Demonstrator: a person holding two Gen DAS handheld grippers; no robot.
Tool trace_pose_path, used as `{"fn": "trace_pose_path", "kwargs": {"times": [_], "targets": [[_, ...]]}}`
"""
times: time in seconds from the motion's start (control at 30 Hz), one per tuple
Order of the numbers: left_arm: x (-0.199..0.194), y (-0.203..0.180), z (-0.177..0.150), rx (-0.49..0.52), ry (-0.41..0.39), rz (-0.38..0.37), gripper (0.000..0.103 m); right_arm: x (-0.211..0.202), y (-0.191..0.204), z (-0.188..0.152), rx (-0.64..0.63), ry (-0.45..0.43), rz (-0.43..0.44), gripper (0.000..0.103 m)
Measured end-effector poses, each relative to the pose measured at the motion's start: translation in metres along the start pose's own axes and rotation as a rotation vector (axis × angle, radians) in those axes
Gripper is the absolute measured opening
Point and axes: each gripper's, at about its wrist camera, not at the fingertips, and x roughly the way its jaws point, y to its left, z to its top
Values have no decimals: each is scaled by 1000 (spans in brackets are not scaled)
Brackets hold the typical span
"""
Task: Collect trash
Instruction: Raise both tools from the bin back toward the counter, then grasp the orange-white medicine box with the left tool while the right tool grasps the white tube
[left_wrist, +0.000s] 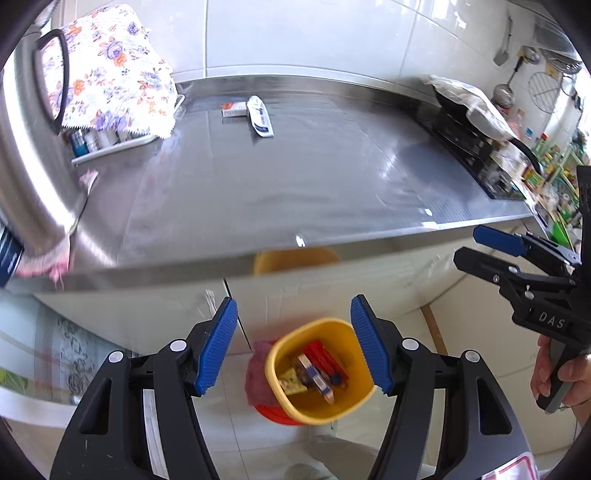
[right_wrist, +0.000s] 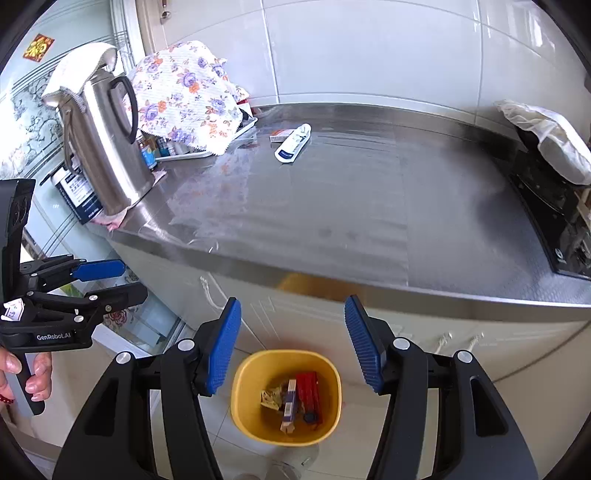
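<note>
A yellow trash bin (left_wrist: 354, 402) (right_wrist: 243, 391) stands on the floor below the steel counter and holds several wrappers and small boxes. My left gripper (left_wrist: 293, 343) is open and empty above the bin. My right gripper (right_wrist: 291, 343) is open and empty above it too. A white and blue tube (left_wrist: 260, 116) (right_wrist: 293, 144) and a small white and orange box (left_wrist: 233, 109) (right_wrist: 280, 136) lie at the back of the counter (left_wrist: 277, 184) (right_wrist: 332, 214). The right gripper also shows at the right of the left wrist view (left_wrist: 480, 247), and the left gripper at the left of the right wrist view (right_wrist: 122, 280).
A steel kettle (right_wrist: 107, 147) (left_wrist: 33, 166) stands at the counter's left end. A flowered cloth (right_wrist: 184, 96) (left_wrist: 110, 74) covers a tray of small bottles. A black stove with a covered pan (right_wrist: 546, 147) (left_wrist: 472, 122) is at the right. A red item (left_wrist: 273, 413) sits under the bin.
</note>
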Motion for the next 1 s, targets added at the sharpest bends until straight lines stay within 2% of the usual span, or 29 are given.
{"fn": "trace_pose_path", "kwargs": {"times": [0.23,0.53,1.0], "targets": [[24,11,40,-16,6,33,64,36,-5,38,-34,12,31,60],[59,36,93,-9,25,30,64,79,0,85,-15,19,50,60],[139,107,198,73,57,-7,65,174,19,160,69,32,-17,60]]}}
